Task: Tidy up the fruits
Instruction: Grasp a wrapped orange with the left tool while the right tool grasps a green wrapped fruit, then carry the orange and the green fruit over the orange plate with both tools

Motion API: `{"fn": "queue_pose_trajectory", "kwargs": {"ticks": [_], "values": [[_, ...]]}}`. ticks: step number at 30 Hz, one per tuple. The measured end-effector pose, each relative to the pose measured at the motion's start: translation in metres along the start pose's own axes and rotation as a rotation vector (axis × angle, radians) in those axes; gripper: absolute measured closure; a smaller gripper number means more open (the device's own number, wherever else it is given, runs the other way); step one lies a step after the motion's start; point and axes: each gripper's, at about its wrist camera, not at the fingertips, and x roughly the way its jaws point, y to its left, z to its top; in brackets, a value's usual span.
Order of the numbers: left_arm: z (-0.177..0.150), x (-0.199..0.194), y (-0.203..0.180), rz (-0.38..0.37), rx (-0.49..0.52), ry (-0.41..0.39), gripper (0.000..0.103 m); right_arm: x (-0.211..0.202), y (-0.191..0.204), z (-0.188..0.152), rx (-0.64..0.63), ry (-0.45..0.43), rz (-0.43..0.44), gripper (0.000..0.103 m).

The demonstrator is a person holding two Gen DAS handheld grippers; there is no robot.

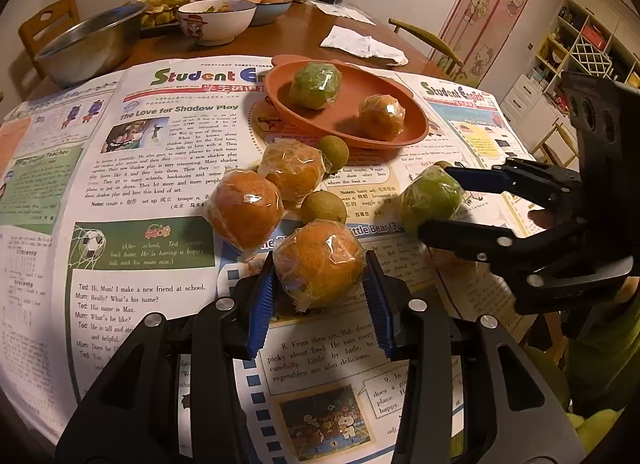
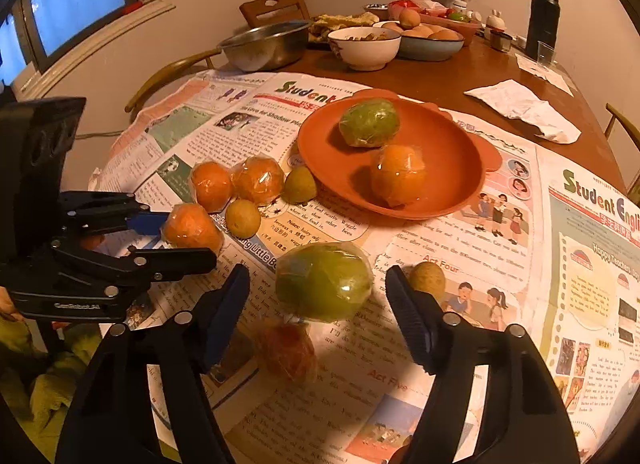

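On a newspaper-covered surface (image 1: pixel 160 304), a wrapped orange (image 1: pixel 320 264) is pinched by the left tongs (image 1: pixel 320 284). The right tongs (image 2: pixel 318 292) are spread around a wrapped green fruit (image 2: pixel 324 282), not yet pressing. Pick-up is in hand; next, closing, lifting, and carrying to the orange plate (image 1: pixel 384 132) seem required.

The newspaper (image 1: pixel 168 168) spread on the table carries the masthead "Student English", the headline "The Love for Shadow Play", a dialogue starting "Ted: Hi, Mum! I make a new friend at school.", and the headings "Act Four" and "Act Five". The left tool (image 2: pixel 192 238) bears a small white brand mark, too blurred to read surely.
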Motion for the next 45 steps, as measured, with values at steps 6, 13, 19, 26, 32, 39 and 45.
{"fn": "queue_pose_trajectory", "kwargs": {"ticks": [6,13,19,26,32,39,45], "values": [[-0.001,-0.002,0.001,-0.009,-0.005,-0.003,0.070,0.012,0.005,0.001,-0.030,0.020,-0.031,0.053],[-0.001,-0.004,0.001,-0.015,-0.002,-0.009,0.070,0.010,0.003,0.001,-0.029,0.003,-0.027,0.054],[0.002,-0.010,-0.003,-0.017,0.004,-0.025,0.070,-0.005,-0.002,0.004,-0.012,-0.041,-0.025,0.054],[0.009,-0.016,-0.008,-0.020,0.016,-0.038,0.070,-0.020,-0.010,0.008,0.005,-0.083,-0.039,0.054],[0.015,-0.019,-0.013,-0.022,0.029,-0.050,0.070,-0.026,-0.016,0.008,0.019,-0.103,-0.042,0.055],[0.029,-0.020,-0.018,-0.022,0.050,-0.058,0.070,-0.034,-0.025,0.010,0.045,-0.131,-0.048,0.055],[0.052,-0.022,-0.023,-0.013,0.078,-0.078,0.070,-0.046,-0.038,0.014,0.073,-0.171,-0.060,0.055]]}}
